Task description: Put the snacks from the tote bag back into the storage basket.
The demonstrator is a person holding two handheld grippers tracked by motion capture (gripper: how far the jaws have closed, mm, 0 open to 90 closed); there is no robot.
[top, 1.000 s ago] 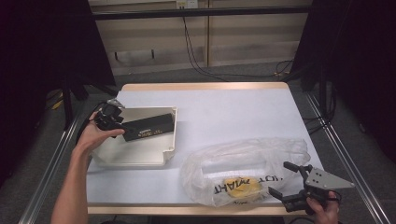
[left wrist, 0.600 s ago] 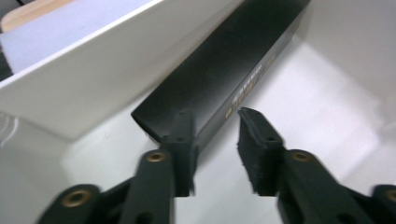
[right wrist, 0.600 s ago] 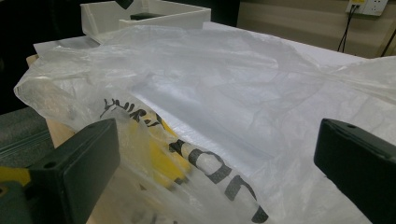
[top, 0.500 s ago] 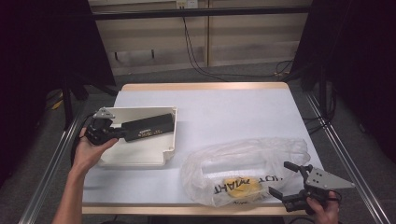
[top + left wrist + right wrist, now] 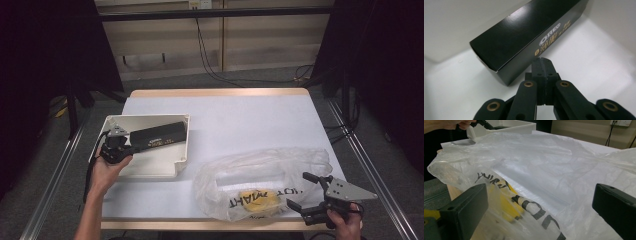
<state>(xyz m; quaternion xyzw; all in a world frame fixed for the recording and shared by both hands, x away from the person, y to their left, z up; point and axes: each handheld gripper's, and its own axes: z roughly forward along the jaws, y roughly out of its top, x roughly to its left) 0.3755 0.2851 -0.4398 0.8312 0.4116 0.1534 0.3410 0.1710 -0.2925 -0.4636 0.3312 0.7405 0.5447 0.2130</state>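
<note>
- While the box lay along the tray's far wall, the left gripper – jaws just closed, pressed together, empty – sat beside it, ungrasped.
- Right gripper – jaws spread – waited at the bag, near the table's front edge.

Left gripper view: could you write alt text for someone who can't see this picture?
The left gripper, its two black jaws pressed shut with nothing between them, points into a white tray beside a long black Oreo box. The box lies flat along the tray's wall, its near end just left of the jaw tips.
</note>
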